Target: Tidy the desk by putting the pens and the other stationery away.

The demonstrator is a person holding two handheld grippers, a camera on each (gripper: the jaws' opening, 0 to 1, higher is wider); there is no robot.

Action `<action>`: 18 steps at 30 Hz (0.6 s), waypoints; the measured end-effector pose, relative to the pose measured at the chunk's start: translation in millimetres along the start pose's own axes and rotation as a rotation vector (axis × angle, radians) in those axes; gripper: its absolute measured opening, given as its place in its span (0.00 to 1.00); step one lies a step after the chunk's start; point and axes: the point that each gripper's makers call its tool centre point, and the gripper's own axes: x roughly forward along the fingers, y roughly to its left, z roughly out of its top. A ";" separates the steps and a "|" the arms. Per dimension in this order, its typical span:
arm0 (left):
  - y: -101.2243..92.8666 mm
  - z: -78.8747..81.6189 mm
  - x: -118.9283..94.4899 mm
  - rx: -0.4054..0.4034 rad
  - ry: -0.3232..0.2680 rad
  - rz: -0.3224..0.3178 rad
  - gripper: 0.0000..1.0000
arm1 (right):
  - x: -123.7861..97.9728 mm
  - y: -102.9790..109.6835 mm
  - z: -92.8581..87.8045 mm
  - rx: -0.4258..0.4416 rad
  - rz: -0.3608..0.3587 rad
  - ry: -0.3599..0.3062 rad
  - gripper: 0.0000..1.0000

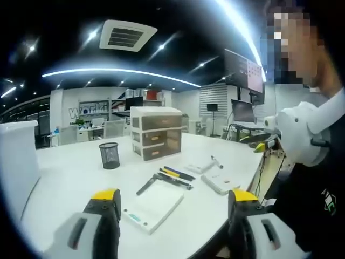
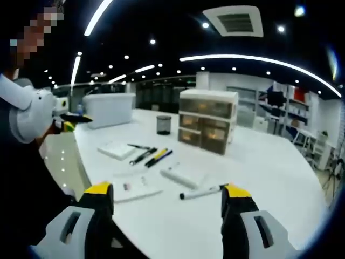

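Note:
Several pens (image 1: 173, 177) lie in a loose bunch in the middle of the white desk (image 1: 70, 178), also seen as pens (image 2: 151, 155) in the right gripper view. A white marker (image 2: 202, 191) lies just beyond my right gripper (image 2: 168, 195), which is open and holds nothing. My left gripper (image 1: 173, 197) is open too, hovering over a flat white pad (image 1: 153, 208). A black mesh pen cup (image 1: 109, 155) stands beside a small drawer unit (image 1: 156, 132). The same cup (image 2: 163, 124) and drawer unit (image 2: 207, 121) stand behind the pens.
A white box (image 2: 183, 175), a white notebook (image 2: 116, 150) and a thin card (image 2: 135, 189) lie near the pens. A large white bin (image 2: 109, 109) stands at the desk's far end. A person stands at the desk edge (image 1: 253, 178).

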 end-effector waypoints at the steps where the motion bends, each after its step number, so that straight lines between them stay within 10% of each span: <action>1: -0.5 -0.1 -0.2 0.001 0.001 -0.001 0.81 | -0.4 0.0 -0.3 -0.001 0.001 0.002 0.78; 18: -4.8 5.8 7.3 0.004 0.039 -0.033 0.80 | -2.6 6.9 -9.5 -0.012 0.028 0.020 0.78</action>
